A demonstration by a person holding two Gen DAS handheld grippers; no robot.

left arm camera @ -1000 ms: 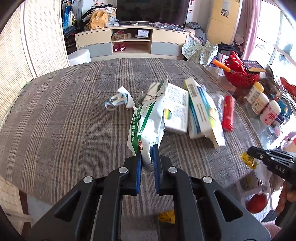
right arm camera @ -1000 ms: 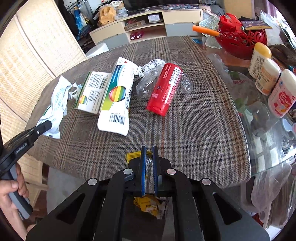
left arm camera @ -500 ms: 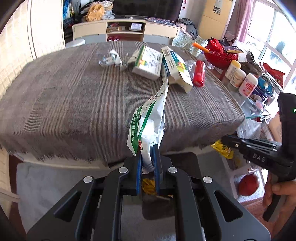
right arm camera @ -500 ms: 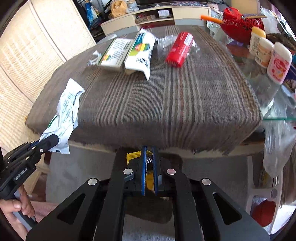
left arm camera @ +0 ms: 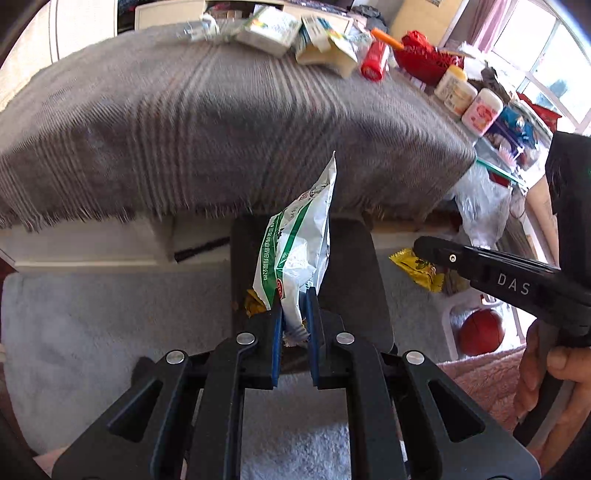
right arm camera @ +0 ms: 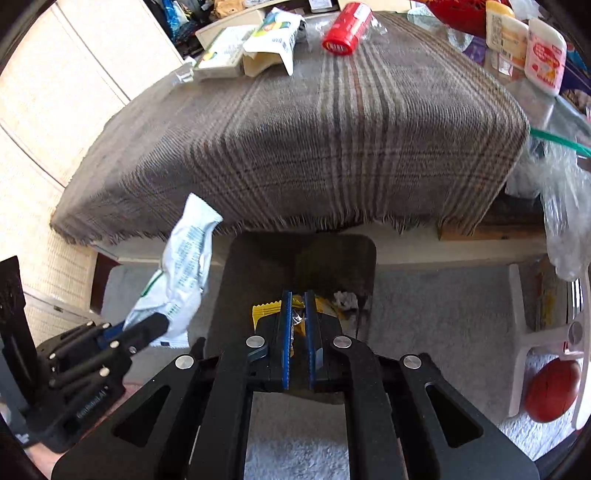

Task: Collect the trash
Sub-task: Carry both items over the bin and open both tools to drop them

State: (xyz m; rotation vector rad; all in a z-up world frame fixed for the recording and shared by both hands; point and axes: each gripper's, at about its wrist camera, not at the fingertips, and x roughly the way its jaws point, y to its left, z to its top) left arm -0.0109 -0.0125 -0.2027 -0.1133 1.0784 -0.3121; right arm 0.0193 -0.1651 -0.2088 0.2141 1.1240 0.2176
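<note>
My left gripper [left arm camera: 294,295] is shut on a crumpled white and green wrapper [left arm camera: 300,251], which stands up from the jaws over the dark bin [left arm camera: 354,266] below the table edge. My right gripper [right arm camera: 298,301] is shut on a small yellow wrapper [right arm camera: 266,311], also over the bin [right arm camera: 258,266]. In the left wrist view the right gripper [left arm camera: 421,245] comes in from the right with the yellow wrapper [left arm camera: 415,266] at its tip. In the right wrist view the left gripper [right arm camera: 155,326] holds the white wrapper [right arm camera: 184,269] at the left. More trash lies inside the bin.
On the plaid tablecloth [right arm camera: 314,122] lie two cartons [right arm camera: 251,48], a red tube [right arm camera: 345,31] and clear plastic scraps. Bottles [right arm camera: 524,40] and a red basket [left arm camera: 421,55] stand at the right. A plastic bag [left arm camera: 480,199] hangs off the table, and a ball [right arm camera: 552,391] rests on the grey rug.
Both grippers have drawn back off the table and sunk toward the floor, each still holding its wrapper. The bin has come into view beneath them.
</note>
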